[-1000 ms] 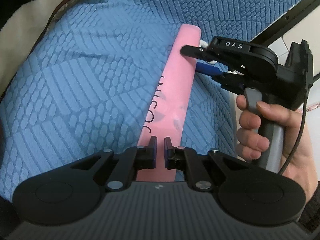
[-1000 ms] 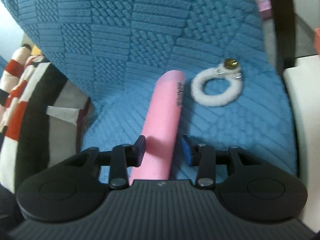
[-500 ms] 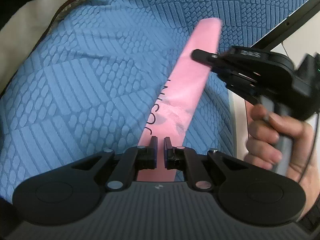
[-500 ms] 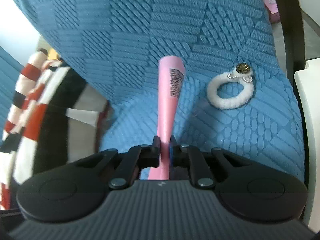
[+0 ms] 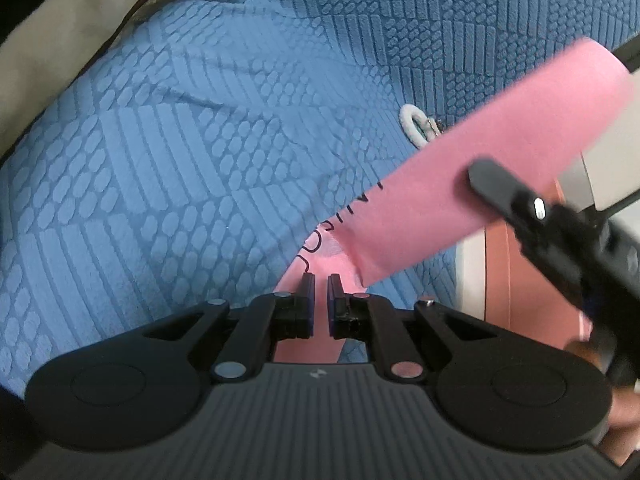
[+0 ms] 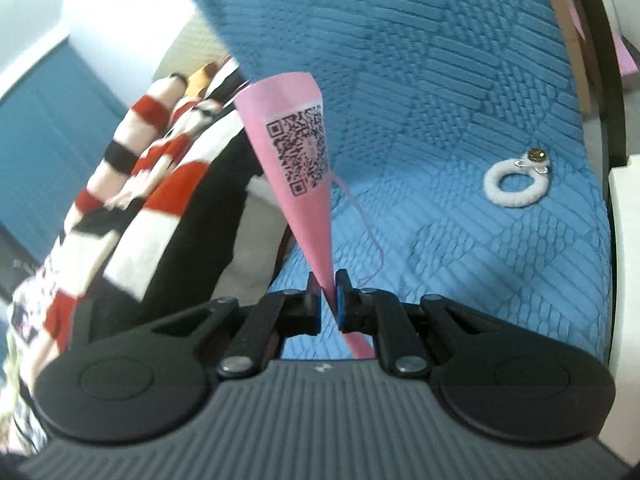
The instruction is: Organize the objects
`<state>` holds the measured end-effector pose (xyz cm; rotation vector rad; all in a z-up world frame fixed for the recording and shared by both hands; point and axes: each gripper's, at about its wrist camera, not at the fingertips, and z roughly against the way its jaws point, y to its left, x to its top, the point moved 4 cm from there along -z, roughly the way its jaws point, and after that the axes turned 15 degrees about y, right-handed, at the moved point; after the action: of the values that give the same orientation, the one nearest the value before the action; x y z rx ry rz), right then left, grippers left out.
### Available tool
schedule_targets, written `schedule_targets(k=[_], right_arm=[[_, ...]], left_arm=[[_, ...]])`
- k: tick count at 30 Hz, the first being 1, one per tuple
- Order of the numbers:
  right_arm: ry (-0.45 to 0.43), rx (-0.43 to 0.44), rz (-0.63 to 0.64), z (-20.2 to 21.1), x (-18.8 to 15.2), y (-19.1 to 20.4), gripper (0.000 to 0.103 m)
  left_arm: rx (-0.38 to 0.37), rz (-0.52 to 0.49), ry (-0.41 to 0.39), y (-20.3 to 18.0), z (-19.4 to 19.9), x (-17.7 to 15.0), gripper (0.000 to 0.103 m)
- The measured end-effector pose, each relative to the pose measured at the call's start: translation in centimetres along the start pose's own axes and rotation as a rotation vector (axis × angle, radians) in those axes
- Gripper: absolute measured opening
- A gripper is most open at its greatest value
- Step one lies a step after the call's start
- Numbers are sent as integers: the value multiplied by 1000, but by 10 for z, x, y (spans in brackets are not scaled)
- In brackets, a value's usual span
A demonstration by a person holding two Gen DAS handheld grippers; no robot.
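A long flat pink package (image 5: 472, 176) with dark lettering is held up above a blue quilted cushion (image 5: 200, 152). My right gripper (image 6: 329, 296) is shut on its edge; the package (image 6: 304, 168) sticks up from the jaws and shows a QR code. In the left wrist view the right gripper (image 5: 520, 200) clamps the package from the right. My left gripper (image 5: 319, 300) has its jaws nearly together, with the package's near end lying under them; the frames do not show a grip. A white fluffy ring (image 6: 516, 184) with a metal charm lies on the cushion.
A red, white and black striped cloth (image 6: 132, 208) lies left of the cushion. A beige cushion (image 5: 60, 40) borders the blue one at the upper left. A dark frame bar (image 6: 604, 60) and a white surface (image 6: 624, 260) stand at the right.
My right gripper closed on the pink package and lifted its far end up and to the right, turning it on edge. The white ring is uncovered. My left gripper stayed in place.
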<state>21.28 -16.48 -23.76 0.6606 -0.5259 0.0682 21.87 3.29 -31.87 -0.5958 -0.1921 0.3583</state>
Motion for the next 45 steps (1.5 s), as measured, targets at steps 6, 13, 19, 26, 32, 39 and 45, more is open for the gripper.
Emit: schedule_targets(k=[6, 13, 19, 26, 32, 39, 45], right_arm=[[18, -25, 79, 6, -21, 18, 10], [115, -47, 230, -8, -51, 48, 10], [246, -106, 352, -32, -77, 59, 11], [313, -127, 370, -45, -85, 56, 13], [347, -118, 370, -40, -91, 55, 24], [336, -105, 291, -10, -94, 42, 30], [299, -180, 235, 8, -91, 27, 30]], left_arm=[[-21, 82, -64, 14, 25, 7, 10], [-122, 118, -90, 20, 47, 19, 10], [-157, 50, -7, 8, 34, 17, 10], [-97, -19, 98, 0, 10, 10, 8], [-65, -26, 111, 3, 3, 7, 4], [-68, -29, 99, 3, 4, 7, 4], [-64, -30, 94, 4, 6, 5, 4]])
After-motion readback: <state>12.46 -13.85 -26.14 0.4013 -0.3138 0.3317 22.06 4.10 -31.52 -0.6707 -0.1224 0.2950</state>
